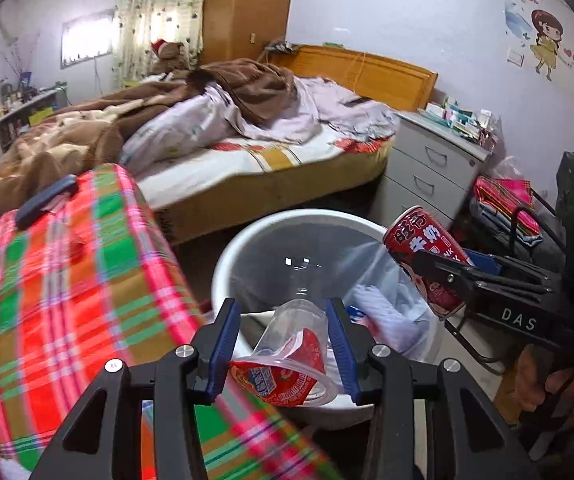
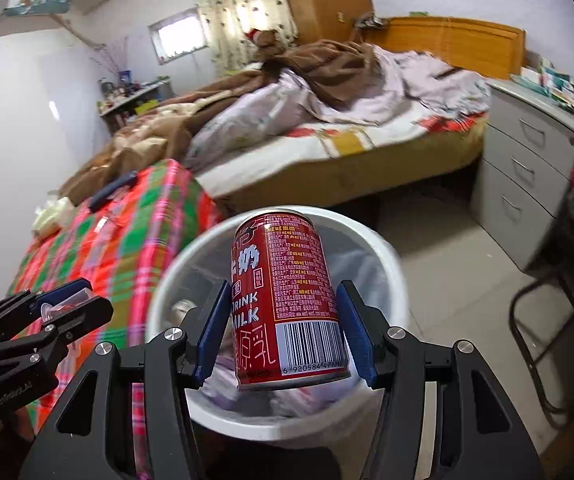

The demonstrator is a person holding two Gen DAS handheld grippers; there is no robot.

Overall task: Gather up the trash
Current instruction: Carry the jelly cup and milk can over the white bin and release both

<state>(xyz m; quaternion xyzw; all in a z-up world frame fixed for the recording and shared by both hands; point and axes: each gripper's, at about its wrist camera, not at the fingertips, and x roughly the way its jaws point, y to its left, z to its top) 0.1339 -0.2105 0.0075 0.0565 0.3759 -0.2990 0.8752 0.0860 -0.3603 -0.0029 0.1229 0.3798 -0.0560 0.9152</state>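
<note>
My left gripper (image 1: 283, 320) is shut on a clear plastic cup (image 1: 291, 348) with a red peeled lid, held tilted over the near rim of the white trash bin (image 1: 231, 252). My right gripper (image 2: 283, 312) is shut on a red milk can (image 2: 287, 300), held upright above the bin (image 2: 383, 256). In the left wrist view the can (image 1: 427, 256) and right gripper (image 1: 443, 276) sit at the bin's right rim. In the right wrist view the left gripper (image 2: 67, 304) is at the bin's left. The bin is lined with a clear bag and holds crumpled trash (image 1: 383, 312).
A plaid red-green cloth covers a surface (image 1: 67, 280) left of the bin, with a dark remote (image 1: 47, 200) on it. An unmade bed (image 1: 247, 140) lies behind. A grey drawer cabinet (image 1: 427, 168) and a metal-framed chair (image 2: 559, 300) stand to the right.
</note>
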